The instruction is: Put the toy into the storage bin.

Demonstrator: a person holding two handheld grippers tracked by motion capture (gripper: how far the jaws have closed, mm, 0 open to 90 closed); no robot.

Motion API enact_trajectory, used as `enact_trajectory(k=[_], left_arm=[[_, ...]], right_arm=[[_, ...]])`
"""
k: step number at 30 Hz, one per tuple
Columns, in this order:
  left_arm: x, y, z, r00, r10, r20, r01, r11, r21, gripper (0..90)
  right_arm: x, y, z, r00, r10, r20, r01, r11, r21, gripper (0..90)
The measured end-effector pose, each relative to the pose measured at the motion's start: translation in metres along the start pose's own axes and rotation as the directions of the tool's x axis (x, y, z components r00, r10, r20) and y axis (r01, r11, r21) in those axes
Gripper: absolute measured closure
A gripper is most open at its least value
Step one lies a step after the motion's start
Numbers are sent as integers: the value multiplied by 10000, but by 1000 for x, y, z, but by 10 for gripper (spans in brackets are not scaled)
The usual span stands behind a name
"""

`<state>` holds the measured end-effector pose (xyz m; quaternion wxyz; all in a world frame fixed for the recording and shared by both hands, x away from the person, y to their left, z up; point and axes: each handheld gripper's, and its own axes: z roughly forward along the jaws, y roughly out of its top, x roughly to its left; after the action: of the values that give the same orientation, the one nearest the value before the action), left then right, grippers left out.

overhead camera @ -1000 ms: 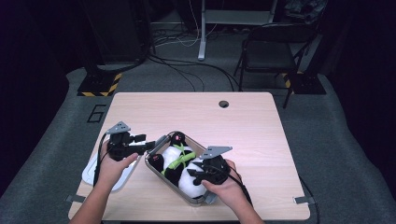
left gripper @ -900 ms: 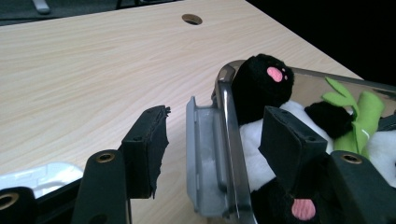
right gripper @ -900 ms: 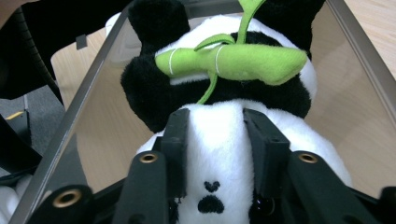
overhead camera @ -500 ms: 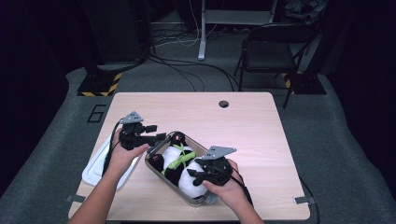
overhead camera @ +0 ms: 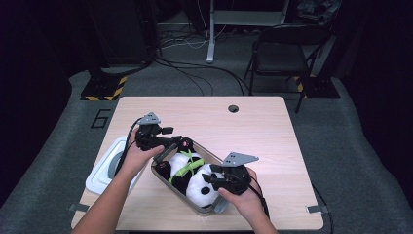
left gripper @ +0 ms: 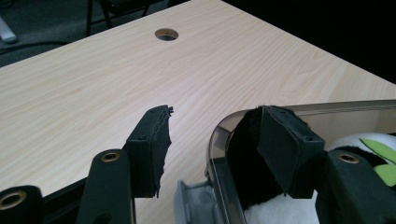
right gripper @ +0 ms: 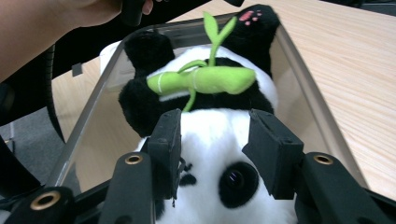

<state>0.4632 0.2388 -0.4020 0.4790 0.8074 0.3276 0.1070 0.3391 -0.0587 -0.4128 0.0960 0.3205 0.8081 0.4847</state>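
A plush panda (overhead camera: 195, 171) with a green bamboo sprig (right gripper: 205, 79) lies in a clear plastic bin (overhead camera: 214, 155) on the wooden table. My left gripper (overhead camera: 173, 143) is open at the bin's far left corner. In the left gripper view (left gripper: 217, 116) one jaw stands outside the bin wall (left gripper: 303, 108) and the other inside, against the panda's black fur (left gripper: 247, 154). My right gripper (overhead camera: 208, 181) hovers over the panda's white head (right gripper: 210, 135); its jaws (right gripper: 217, 121) have just been closing a little, and they stand apart with the head between them, not visibly pinched.
A white lid (overhead camera: 104, 168) lies on the table's left edge beside the bin. A round cable hole (overhead camera: 233, 108) sits near the table's far edge. A folding chair (overhead camera: 282, 58) and floor cables are beyond the table.
My left gripper has moved right, from beside the bin to its far left corner. The right gripper has stayed over the panda's head.
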Motion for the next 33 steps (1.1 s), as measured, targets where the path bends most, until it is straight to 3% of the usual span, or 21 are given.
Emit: enact_trajectory(k=[5,8,15,20,33], left_arm=[[-3,5,7,9990,152,412,-153,9999,29,425],[-3,6,12,9985,367,404,-372,9992,123,422],[4,3,18,9977,206,648,-232,9989,401,426],[3,-1,26,9974,640,335,-667,9939,879,426],[8,-9,27,9979,122,632,-169,9971,739,428]], right_arm=[[-1,-5,-9,9992,218,336,-215,9997,-89,542],[-1,-8,-14,9982,336,493,-330,9994,-123,541],[-1,-16,-27,9945,563,884,-542,9982,-263,541],[-1,-20,-35,9914,722,1094,-687,9970,-350,541],[-1,-24,-42,9884,793,1299,-739,9962,-455,537]])
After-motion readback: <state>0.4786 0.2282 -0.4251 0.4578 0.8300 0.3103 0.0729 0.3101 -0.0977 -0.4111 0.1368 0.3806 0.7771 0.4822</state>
